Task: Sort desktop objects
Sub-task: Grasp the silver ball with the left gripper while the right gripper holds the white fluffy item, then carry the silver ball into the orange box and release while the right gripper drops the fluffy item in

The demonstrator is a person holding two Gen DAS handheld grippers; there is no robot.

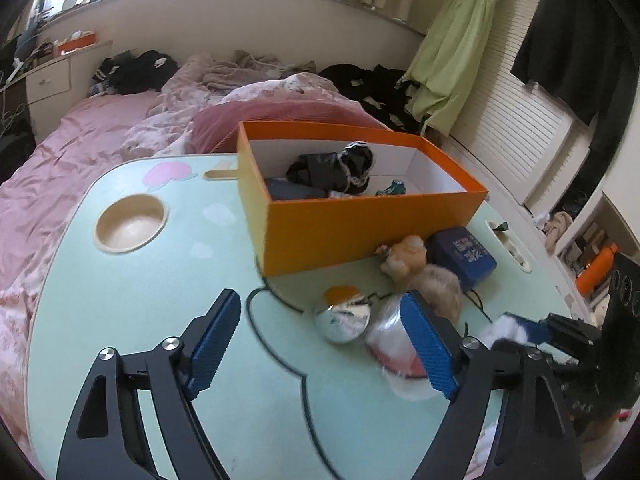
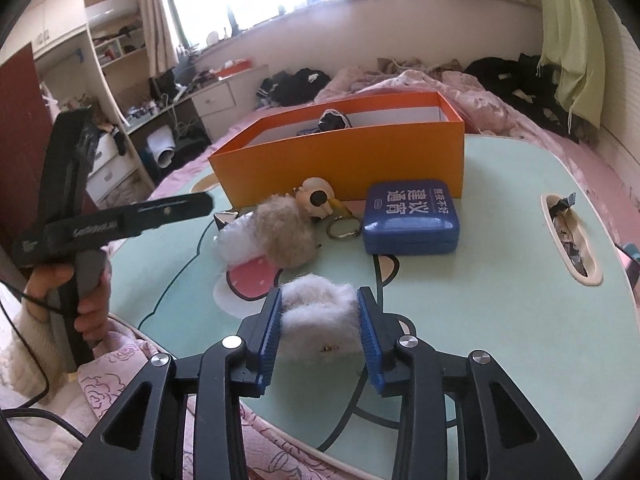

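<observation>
The right gripper [image 2: 319,322] is clamped on a white fluffy pompom [image 2: 318,312], held just above the near edge of the mint-green lap table [image 2: 480,280]. The left gripper [image 1: 324,344] has its jaws wide apart, with nothing between them. A blue tin [image 2: 410,216] with white Chinese characters on the lid lies in front of the orange box [image 2: 340,160], beside a small doll keychain [image 2: 318,200] and a beige pompom [image 2: 286,236]. Dark cloth [image 1: 332,170] lies inside the box.
</observation>
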